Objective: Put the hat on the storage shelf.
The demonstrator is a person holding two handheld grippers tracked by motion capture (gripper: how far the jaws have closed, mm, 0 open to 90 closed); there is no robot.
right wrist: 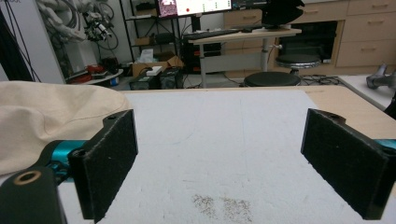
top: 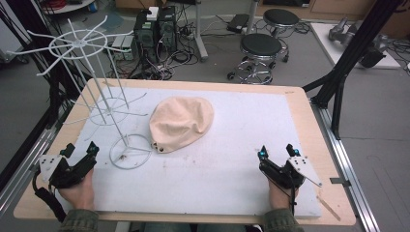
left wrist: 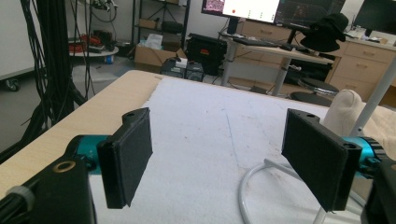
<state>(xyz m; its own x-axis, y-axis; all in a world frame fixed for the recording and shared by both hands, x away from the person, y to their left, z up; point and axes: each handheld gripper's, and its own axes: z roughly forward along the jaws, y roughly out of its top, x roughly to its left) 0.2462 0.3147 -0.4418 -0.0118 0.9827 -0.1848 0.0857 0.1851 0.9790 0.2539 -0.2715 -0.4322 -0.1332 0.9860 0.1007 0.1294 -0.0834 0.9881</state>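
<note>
Cream cloth hat (top: 181, 123) lies crown-up near the middle of the white pad (top: 232, 145) that covers the wooden counter (top: 316, 140). Its brim edge, with two small metal eyelets, touches or just overlaps the ring base of the white wire rack (top: 104, 96), which stands at the left half of the pad and leans a little to the left.

At the near left corner, the left gripper (top: 80, 150) sits low over the pad with its jaws spread wide and nothing between them. In the left gripper view the ring base curves between the two black pads (left wrist: 130, 154), and a fold of the hat shows at the right edge behind the rack's upright.

Toward the near right edge, the right gripper (top: 276, 151) also has its jaws wide apart and bare, well apart from the hat. The right gripper view looks across bare pad, with a patch of brownish specks, perhaps crumbs or dirt, just ahead, and the hat bulging in from the left.

Both hands rest at the counter's near edge.
</note>
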